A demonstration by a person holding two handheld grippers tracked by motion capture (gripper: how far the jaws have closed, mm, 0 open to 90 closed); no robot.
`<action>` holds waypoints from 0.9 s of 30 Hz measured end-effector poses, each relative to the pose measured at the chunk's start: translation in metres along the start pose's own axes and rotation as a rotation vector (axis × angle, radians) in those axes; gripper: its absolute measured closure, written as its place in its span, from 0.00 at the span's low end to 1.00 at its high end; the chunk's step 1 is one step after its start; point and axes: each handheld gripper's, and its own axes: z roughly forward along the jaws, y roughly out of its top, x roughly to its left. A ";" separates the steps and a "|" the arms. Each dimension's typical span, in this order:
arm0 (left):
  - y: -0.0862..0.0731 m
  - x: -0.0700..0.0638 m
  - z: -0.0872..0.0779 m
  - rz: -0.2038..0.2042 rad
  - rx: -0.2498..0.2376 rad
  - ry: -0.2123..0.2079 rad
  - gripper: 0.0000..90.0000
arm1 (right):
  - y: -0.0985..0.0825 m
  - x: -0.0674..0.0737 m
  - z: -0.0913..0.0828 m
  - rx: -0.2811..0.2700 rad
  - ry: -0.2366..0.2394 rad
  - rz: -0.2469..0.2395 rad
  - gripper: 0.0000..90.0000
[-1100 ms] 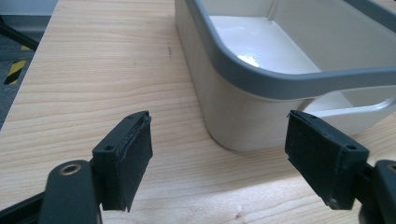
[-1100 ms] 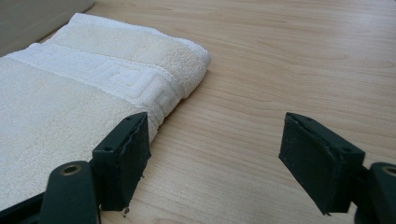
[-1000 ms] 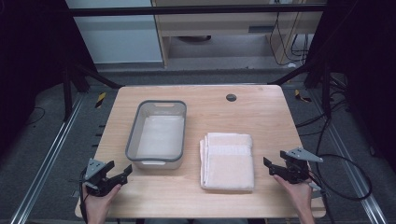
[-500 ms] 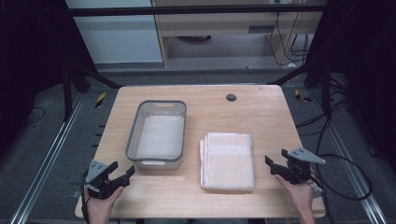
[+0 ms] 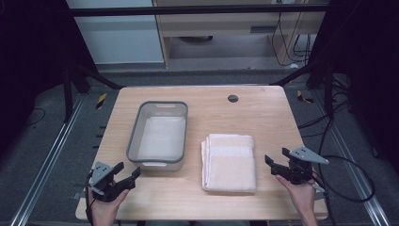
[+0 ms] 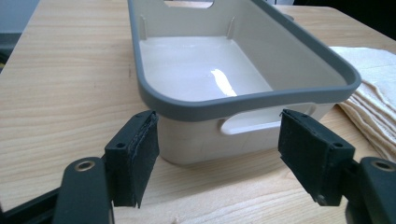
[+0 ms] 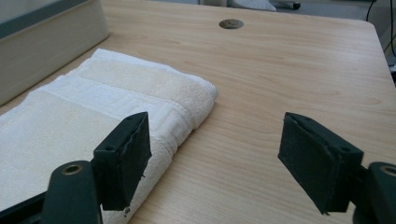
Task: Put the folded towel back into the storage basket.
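Towel [image 5: 229, 162]: folded into a neat stack, lying flat on the table [image 5: 244, 113] just right of the bin, near the front edge; nothing is touching it.
Bin [image 5: 158, 135]: grey-rimmed, pale inside, empty as far as the high view and the left gripper view show (only a glare spot on its floor).
Left gripper [image 5: 123, 179]: held low at the near left corner, jaws spread wide and holding nothing; in its own view [image 6: 219, 151] the bin's near wall and handle slot sit between and beyond the pads, not touched.
Right gripper [image 5: 277, 163]: held at the near right, just beside the towel's right edge, jaws wide apart and empty; in its own view [image 7: 215, 161] one pad [image 7: 126, 156] hangs over the towel's near corner (contact cannot be told from this angle).
Done so far: nothing that shows; towel folded and outside the bin, bin bare.
Left to do: judging by the layout, probably all of it, namely gripping the towel, lifting it across and setting it in the bin.
Stage: start, both hands poised.
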 end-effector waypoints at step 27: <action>0.029 -0.031 -0.001 0.057 -0.047 -0.050 0.34 | 0.022 0.006 -0.006 -0.045 0.031 -0.027 0.29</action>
